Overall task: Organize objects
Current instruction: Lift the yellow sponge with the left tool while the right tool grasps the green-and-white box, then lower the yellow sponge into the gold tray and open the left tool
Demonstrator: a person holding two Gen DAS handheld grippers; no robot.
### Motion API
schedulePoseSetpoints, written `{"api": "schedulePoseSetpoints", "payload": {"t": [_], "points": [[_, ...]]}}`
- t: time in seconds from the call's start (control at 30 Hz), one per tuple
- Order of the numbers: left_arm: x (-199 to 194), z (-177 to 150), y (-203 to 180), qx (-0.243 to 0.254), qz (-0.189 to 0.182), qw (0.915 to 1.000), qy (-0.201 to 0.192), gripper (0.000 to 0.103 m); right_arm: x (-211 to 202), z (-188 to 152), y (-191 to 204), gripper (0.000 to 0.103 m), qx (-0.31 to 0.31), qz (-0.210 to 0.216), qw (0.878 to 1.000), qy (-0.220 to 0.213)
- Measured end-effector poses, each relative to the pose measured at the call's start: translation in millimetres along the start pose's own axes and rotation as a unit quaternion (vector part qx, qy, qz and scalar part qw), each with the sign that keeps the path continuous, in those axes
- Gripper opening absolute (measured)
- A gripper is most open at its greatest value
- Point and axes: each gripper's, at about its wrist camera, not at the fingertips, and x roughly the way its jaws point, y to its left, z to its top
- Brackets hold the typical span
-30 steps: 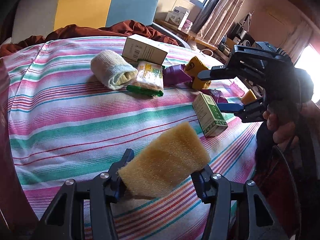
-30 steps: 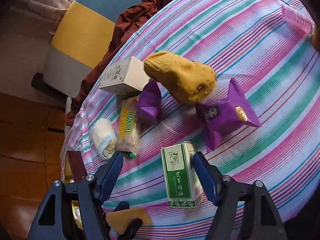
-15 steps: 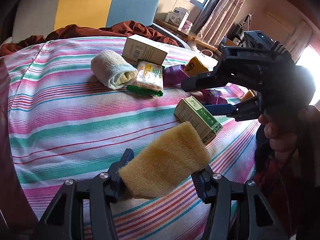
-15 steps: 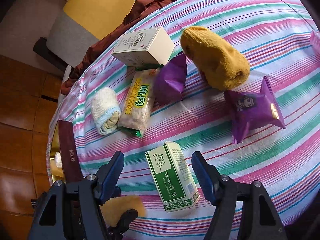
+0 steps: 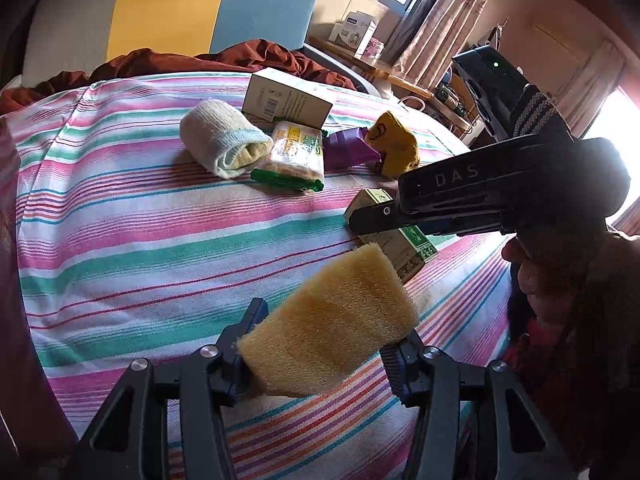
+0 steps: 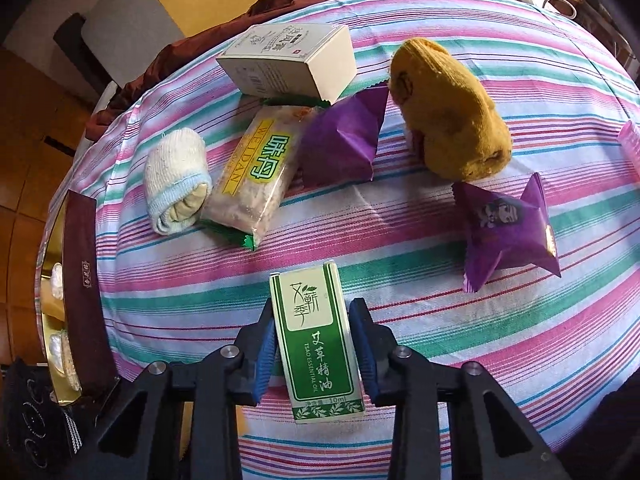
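My left gripper [image 5: 320, 356] has a yellow sponge [image 5: 328, 320] pinched between its jaws, held above the near edge of the striped tablecloth [image 5: 140, 240]. My right gripper [image 6: 316, 344] points steeply down with its jaws closing around a green and white box [image 6: 316, 340], the blue pads [image 6: 266, 356] right against its long sides; the box lies flat on the cloth near me. Farther off sit a rolled white sock [image 6: 176, 184], a snack packet [image 6: 256, 172], a white carton [image 6: 288, 64], a purple wrapper [image 6: 344, 140] and a mustard sock [image 6: 452, 116]. Another purple packet [image 6: 508, 232] lies to the right.
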Motion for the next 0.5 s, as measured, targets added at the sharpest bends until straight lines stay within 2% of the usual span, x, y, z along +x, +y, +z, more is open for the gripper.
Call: {"api": "schedulePoseSetpoints", "payload": {"t": [0.1,0.23,0.5], "points": [[-7,0,-5,0.008,0.013,0.9999,0.004,0.051,0,-1,-1,0.035,-0.002,-0.001,1.0,-0.001],[-21,0,-6,0.004,0.01,0.9999,-0.001,0.051,0,-2,-2,0.035,-0.001,0.0,1.0,-0.002],[-58,2,-1,0.006,0.028,0.9992,-0.028,0.052,-1,-3,2,0.035,-0.008,-0.013,1.0,-0.001]]}}
